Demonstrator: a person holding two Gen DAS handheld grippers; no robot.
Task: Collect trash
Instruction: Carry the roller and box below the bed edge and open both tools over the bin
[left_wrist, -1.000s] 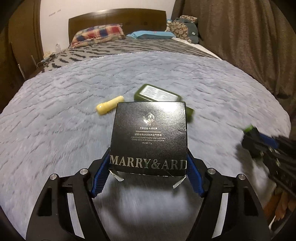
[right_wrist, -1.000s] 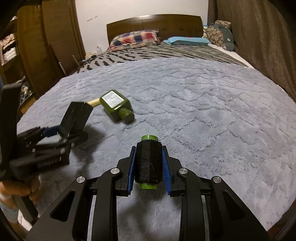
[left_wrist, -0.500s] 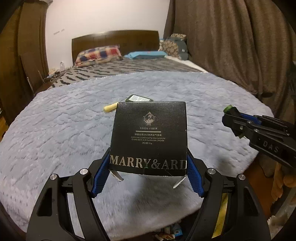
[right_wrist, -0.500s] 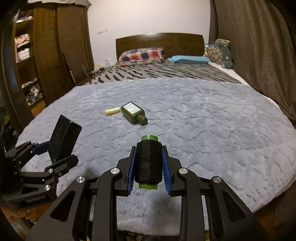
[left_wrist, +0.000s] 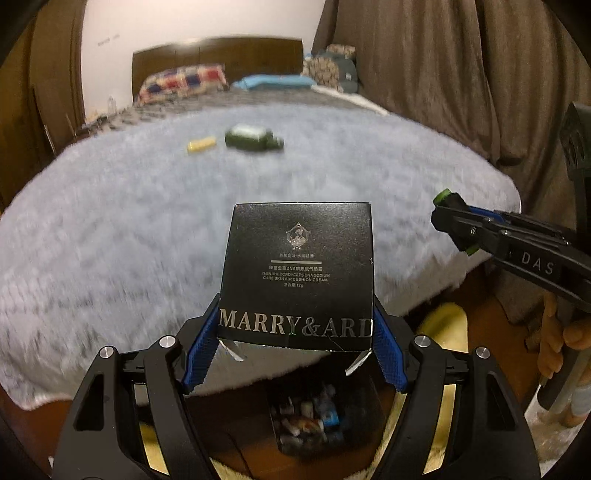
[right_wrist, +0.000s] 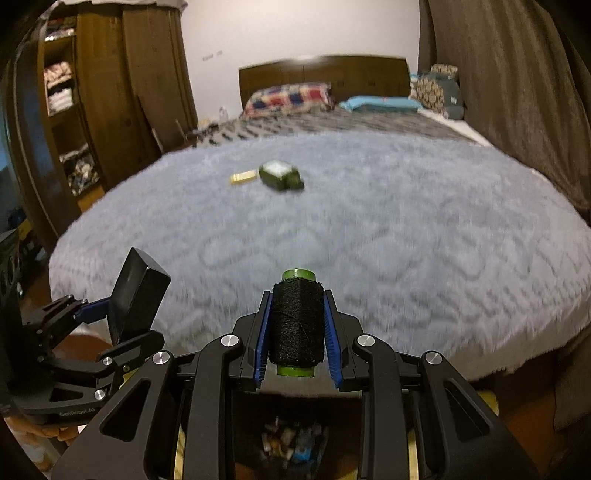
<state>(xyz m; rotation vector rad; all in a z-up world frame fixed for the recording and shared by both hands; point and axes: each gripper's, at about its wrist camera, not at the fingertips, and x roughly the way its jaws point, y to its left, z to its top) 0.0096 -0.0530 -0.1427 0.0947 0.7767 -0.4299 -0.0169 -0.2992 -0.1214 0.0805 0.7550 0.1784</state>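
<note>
My left gripper (left_wrist: 295, 332) is shut on a black "MARRY&ARD" cosmetics box (left_wrist: 299, 273) and holds it past the foot of the bed, above a dark bin of trash (left_wrist: 310, 417). My right gripper (right_wrist: 297, 332) is shut on a spool of black thread (right_wrist: 296, 325) with green ends, also above the bin (right_wrist: 291, 439). Each gripper shows in the other's view: the right one (left_wrist: 458, 225) at the right, the left one with the box (right_wrist: 138, 299) at the lower left. A dark green bottle (left_wrist: 253, 138) and a yellow tube (left_wrist: 201, 144) lie on the bed.
A grey fluffy blanket (right_wrist: 369, 229) covers the bed. Pillows (right_wrist: 288, 98) and a wooden headboard (right_wrist: 325, 74) are at the far end. A wooden wardrobe (right_wrist: 92, 110) stands at the left and brown curtains (right_wrist: 517, 92) at the right. Something yellow (left_wrist: 443, 325) lies on the floor beside the bin.
Both grippers have drawn back from the bed with their loads held. The bed edge and the trash bin below have come into view. The bottle and tube look farther away.
</note>
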